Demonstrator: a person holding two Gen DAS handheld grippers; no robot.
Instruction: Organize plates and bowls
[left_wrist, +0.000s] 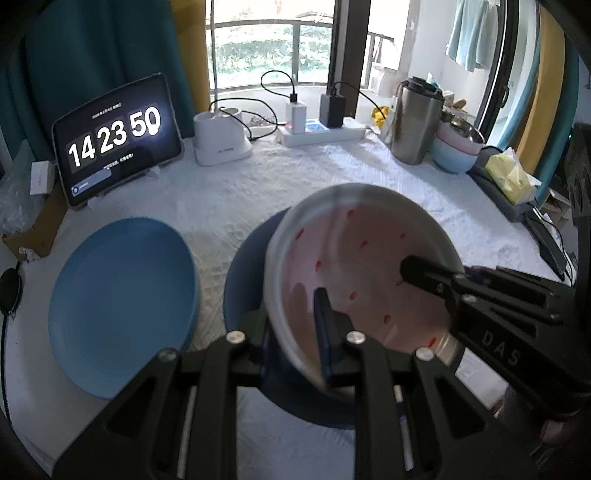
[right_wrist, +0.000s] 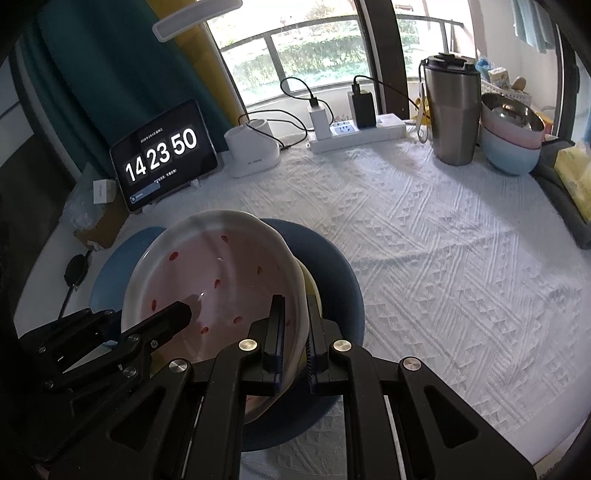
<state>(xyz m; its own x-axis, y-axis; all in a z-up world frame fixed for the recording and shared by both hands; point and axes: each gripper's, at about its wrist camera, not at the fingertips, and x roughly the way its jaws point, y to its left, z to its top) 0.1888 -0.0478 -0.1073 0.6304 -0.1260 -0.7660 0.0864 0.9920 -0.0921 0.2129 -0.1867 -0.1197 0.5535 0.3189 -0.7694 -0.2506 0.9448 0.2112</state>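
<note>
A pink bowl (left_wrist: 362, 266) (right_wrist: 214, 280) with red spots hangs just over a dark blue plate (left_wrist: 243, 280) (right_wrist: 332, 273), held from both sides. My left gripper (left_wrist: 291, 314) is shut on its left rim, one finger inside and one outside. My right gripper (right_wrist: 295, 301) is shut on the right rim in the same way. In each view the other gripper's inner finger (left_wrist: 413, 269) (right_wrist: 181, 310) reaches into the bowl. A pale yellow edge (right_wrist: 314, 288) shows under the bowl; I cannot tell what it is. A light blue plate (left_wrist: 122, 306) (right_wrist: 110, 273) lies to the left.
On the white tablecloth at the back stand a tablet clock (left_wrist: 114, 140), a white holder (left_wrist: 221, 140), a power strip (left_wrist: 321, 133) with chargers and a steel tumbler (left_wrist: 417, 118). Stacked bowls (right_wrist: 511, 140) and a tissue box (left_wrist: 511, 177) sit at the right edge.
</note>
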